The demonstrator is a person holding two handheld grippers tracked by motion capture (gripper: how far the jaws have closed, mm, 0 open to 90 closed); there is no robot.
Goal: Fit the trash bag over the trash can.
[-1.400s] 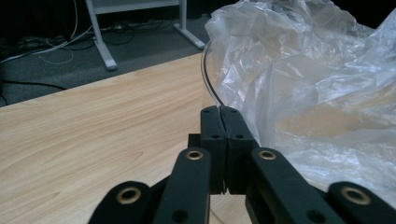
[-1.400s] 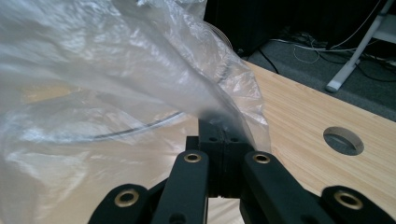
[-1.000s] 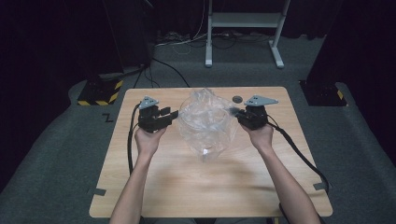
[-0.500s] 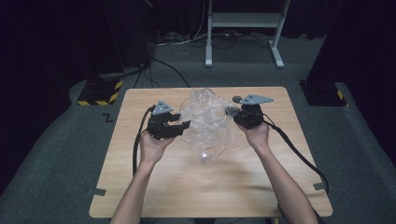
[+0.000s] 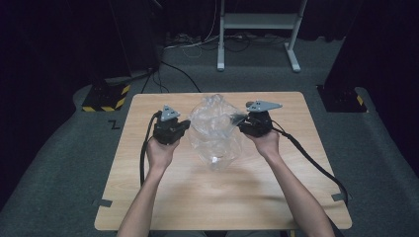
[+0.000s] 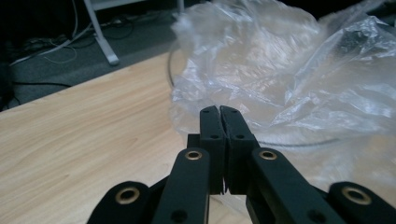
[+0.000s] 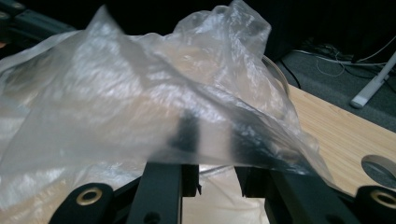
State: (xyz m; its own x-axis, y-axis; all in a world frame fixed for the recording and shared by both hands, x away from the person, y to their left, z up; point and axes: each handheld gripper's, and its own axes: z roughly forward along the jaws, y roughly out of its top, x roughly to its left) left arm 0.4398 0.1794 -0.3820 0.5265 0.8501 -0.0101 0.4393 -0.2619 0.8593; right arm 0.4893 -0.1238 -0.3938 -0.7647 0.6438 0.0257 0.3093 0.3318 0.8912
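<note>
The bag (image 5: 216, 129) lies mid-tabletop (image 5: 148, 197) between both grippers. The left gripper (image 6: 219, 122), jaws together and empty, stops just short of its edge; the right gripper (image 7: 212, 135), jaws apart, sits under a draped fold.

Both forearms reach forward from the near edge, a hand wrapped around each tool. The left gripper (image 6: 219, 112) has its two black fingers (image 6: 211, 126) pressed flat together, tips touching. The right gripper (image 7: 212, 135) has its fingers (image 7: 187, 128) spread apart, a clear gap between them, their tips veiled.
</note>
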